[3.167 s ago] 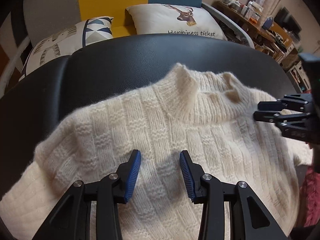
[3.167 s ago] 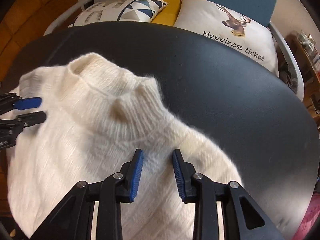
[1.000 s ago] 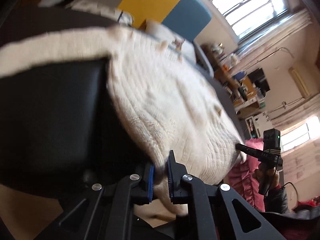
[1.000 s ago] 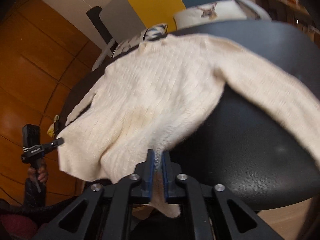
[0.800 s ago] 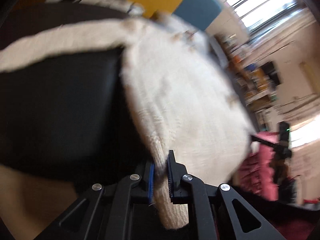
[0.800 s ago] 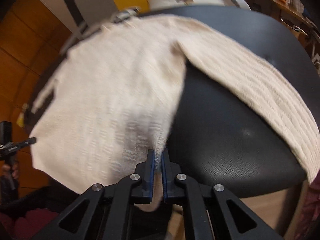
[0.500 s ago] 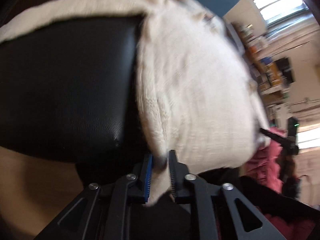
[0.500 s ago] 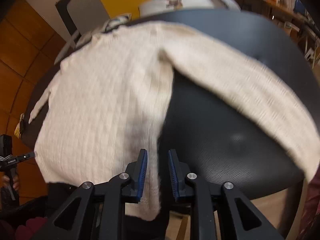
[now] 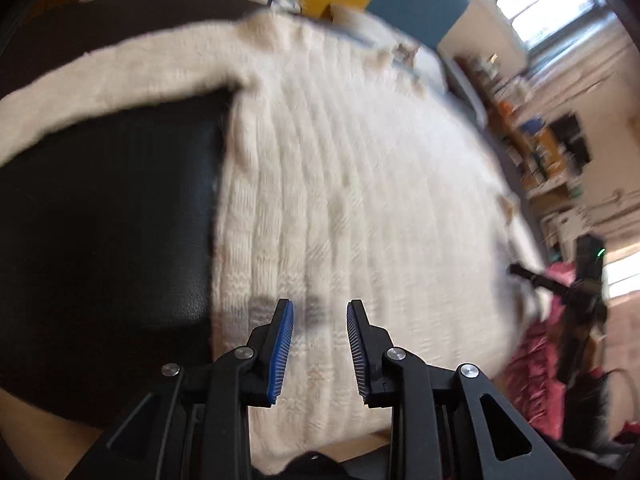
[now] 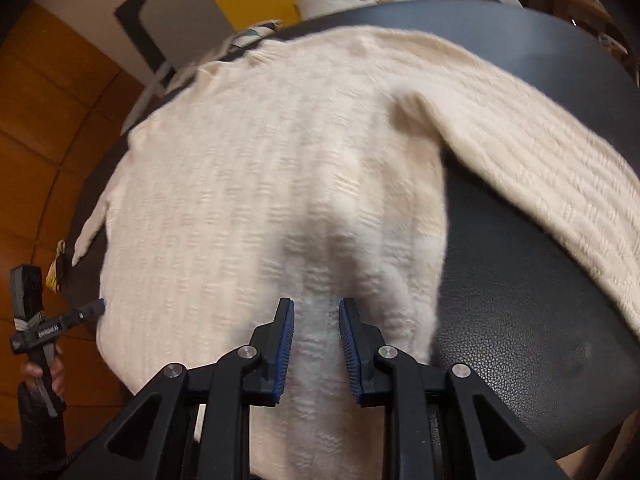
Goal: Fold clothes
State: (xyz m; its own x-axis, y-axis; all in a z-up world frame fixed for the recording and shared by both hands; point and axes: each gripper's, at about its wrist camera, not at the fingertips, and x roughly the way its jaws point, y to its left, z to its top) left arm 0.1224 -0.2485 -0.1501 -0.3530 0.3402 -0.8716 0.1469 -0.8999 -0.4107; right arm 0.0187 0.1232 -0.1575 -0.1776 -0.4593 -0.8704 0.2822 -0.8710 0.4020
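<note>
Sweater [image 9: 360, 184] lies spread on the black desk [image 9: 104, 216]; left tool [image 9: 320, 344] and right tool [image 10: 316, 344], jaws just parted, seemingly grip nothing at its six-o'clock hem.

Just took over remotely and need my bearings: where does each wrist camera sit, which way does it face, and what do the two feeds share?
Left wrist: sits behind the left gripper, jaws parted, tilted down at the cream sweater on the black table; the right gripper shows at the right edge.
Right wrist: behind the right gripper, jaws parted, tilted down at the sweater's hem and its sleeve; the left gripper and the hand holding it show at lower left.
Shared: sweater, table, the other gripper.
</note>
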